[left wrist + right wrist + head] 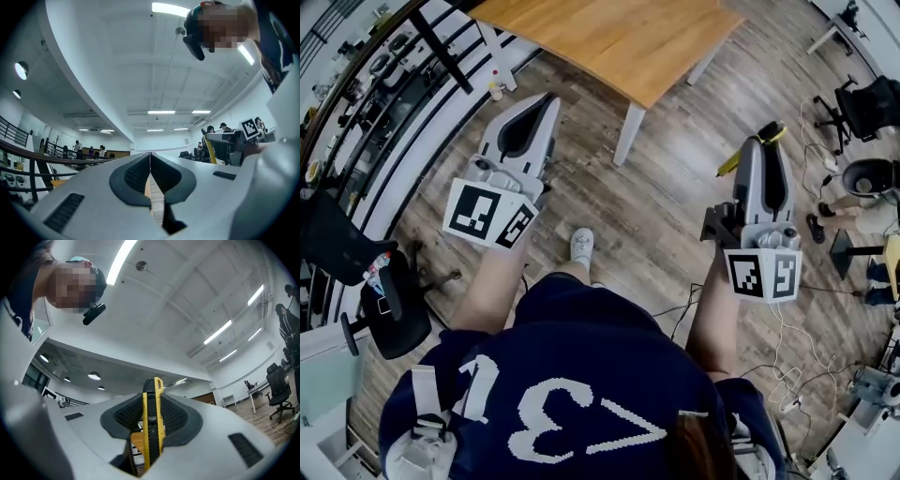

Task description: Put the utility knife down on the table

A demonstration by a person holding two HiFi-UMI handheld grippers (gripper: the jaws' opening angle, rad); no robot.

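My right gripper was clamped on the yellow-and-black utility knife — it stood pinched between the ribbed pads, its end poking past them. It hung over the plank floor, off the near corner of the wooden table. My left gripper was pressed together, holding nothing.

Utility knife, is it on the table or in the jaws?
In the jaws: right gripper grips the utility knife, over the floor.

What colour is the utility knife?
The utility knife is yellow and black, clearest in the right gripper view.
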